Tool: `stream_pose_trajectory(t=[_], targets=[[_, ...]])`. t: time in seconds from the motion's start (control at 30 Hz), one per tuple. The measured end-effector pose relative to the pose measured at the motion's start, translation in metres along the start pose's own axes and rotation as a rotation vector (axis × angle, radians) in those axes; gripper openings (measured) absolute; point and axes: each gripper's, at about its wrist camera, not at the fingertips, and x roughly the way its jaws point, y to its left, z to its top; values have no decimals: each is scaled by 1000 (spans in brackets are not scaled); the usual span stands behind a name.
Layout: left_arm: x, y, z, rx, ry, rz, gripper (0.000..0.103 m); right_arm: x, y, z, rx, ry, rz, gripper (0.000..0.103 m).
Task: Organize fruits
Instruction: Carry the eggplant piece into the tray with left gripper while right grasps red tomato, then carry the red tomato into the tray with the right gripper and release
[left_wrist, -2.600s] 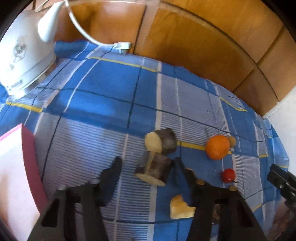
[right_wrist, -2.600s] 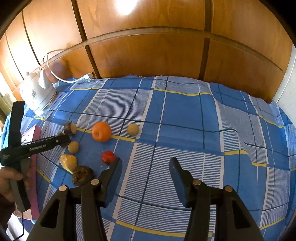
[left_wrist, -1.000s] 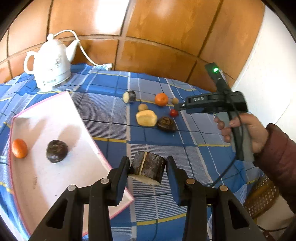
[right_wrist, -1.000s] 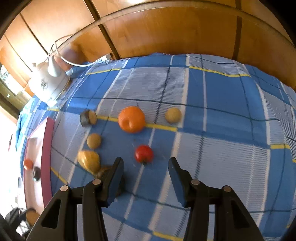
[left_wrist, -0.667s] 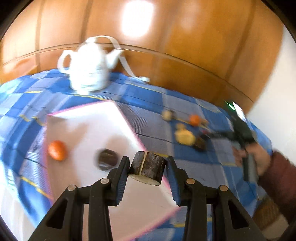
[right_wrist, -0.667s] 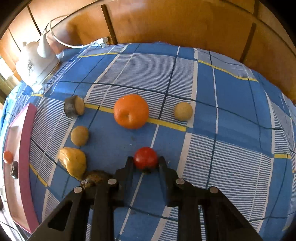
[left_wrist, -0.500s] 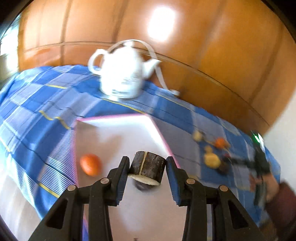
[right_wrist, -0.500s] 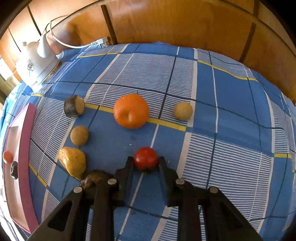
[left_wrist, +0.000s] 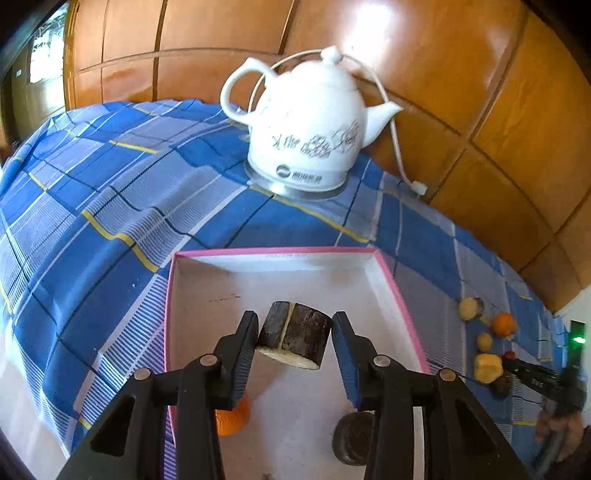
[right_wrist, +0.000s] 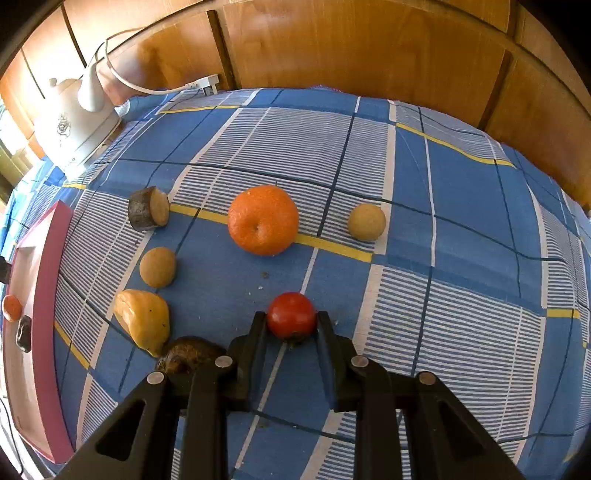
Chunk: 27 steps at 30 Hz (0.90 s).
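Above the pink-rimmed tray (left_wrist: 384, 275), we are pinching a dark, pale-faced chunk (left_wrist: 294, 335) in our left gripper (left_wrist: 294, 338); our right gripper (right_wrist: 291, 325) is squeezing a red tomato (right_wrist: 291, 320).

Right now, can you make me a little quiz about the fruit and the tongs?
1. True or false: the left tongs hold a dark cut chunk above the pink-rimmed tray.
2. What do the right tongs grip? A) big orange B) small red fruit C) yellow piece
3. Fill in: the white ______ stands beyond the tray.

Key: 1 true; 2 B; 3 kettle
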Motion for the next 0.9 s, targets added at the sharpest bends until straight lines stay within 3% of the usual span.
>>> stream_pose_trajectory(t=[0.07, 0.43, 0.9], targets=[[-2, 2, -3, -14, -13, 14, 57, 0, 0, 0, 0, -1, -2, 26], [-57, -1, -50, 19, -97, 131, 58, -2, -1, -3, 7, -15, -4, 26], [-98, -28, -106, 92, -127, 118, 63, -8, -4, -6, 45, -24, 7, 26]])
